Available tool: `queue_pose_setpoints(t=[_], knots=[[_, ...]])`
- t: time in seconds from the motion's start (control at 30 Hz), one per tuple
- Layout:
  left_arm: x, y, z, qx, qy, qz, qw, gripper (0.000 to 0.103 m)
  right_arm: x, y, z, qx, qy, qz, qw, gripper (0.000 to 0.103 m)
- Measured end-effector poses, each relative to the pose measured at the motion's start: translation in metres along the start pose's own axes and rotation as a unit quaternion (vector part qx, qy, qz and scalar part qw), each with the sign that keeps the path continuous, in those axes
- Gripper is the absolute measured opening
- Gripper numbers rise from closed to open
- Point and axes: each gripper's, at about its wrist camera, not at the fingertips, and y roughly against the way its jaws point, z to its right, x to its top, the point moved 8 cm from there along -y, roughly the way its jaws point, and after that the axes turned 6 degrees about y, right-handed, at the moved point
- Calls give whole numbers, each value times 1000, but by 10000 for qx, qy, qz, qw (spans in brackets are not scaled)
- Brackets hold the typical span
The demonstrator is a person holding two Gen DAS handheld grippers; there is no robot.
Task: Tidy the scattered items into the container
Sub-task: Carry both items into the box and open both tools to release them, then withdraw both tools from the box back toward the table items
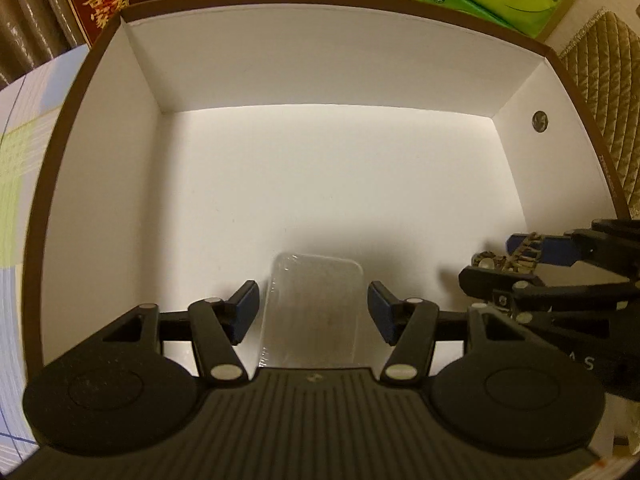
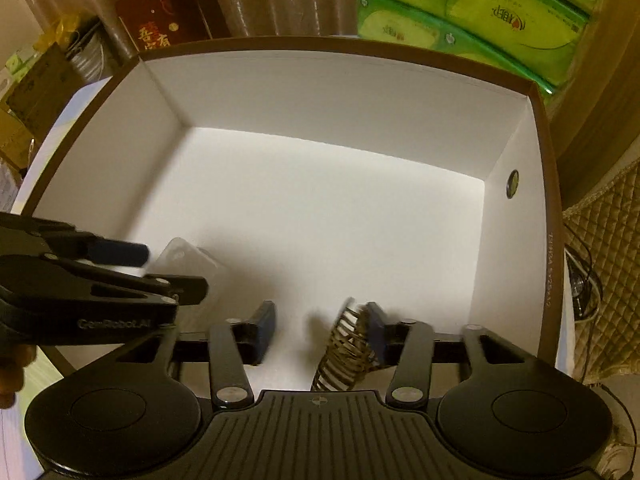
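A brown-rimmed box with white inside walls (image 1: 340, 72) fills both views (image 2: 360, 96). A clear plastic case (image 1: 312, 312) lies on the box floor between the open fingers of my left gripper (image 1: 312, 312), untouched by either pad; it also shows in the right wrist view (image 2: 188, 258). My right gripper (image 2: 320, 330) is open over the box floor, and a patterned brown hair claw clip (image 2: 344, 354) leans against its right pad. In the left wrist view the clip (image 1: 506, 260) sits between the right gripper's fingers (image 1: 500, 264).
Green tissue packs (image 2: 472, 4) and a red box (image 2: 164, 24) stand behind the box. A quilted gold cloth (image 1: 604, 92) lies to the right. A checked cloth (image 1: 16, 184) covers the surface on the left.
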Motion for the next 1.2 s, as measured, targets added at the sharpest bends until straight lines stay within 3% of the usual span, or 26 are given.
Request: queue_pose_setpoints(t=[0.3, 0.7, 0.97, 1.2], knots=[[-2, 16, 0, 110, -144, 156, 9997, 68, 0, 13, 0, -25, 6, 301, 9995, 71], [-1, 57, -1, 240, -276, 616, 9974, 73, -5, 59, 3, 116, -222, 868, 9959, 82], [-8, 81, 5, 277, -335, 845, 9955, 76, -17, 77, -4, -173, -148, 1079, 9939, 87], [-19, 109, 8, 290, -426, 1150, 9920, 78, -24, 103, 0, -158, -416, 1516, 9874, 91]])
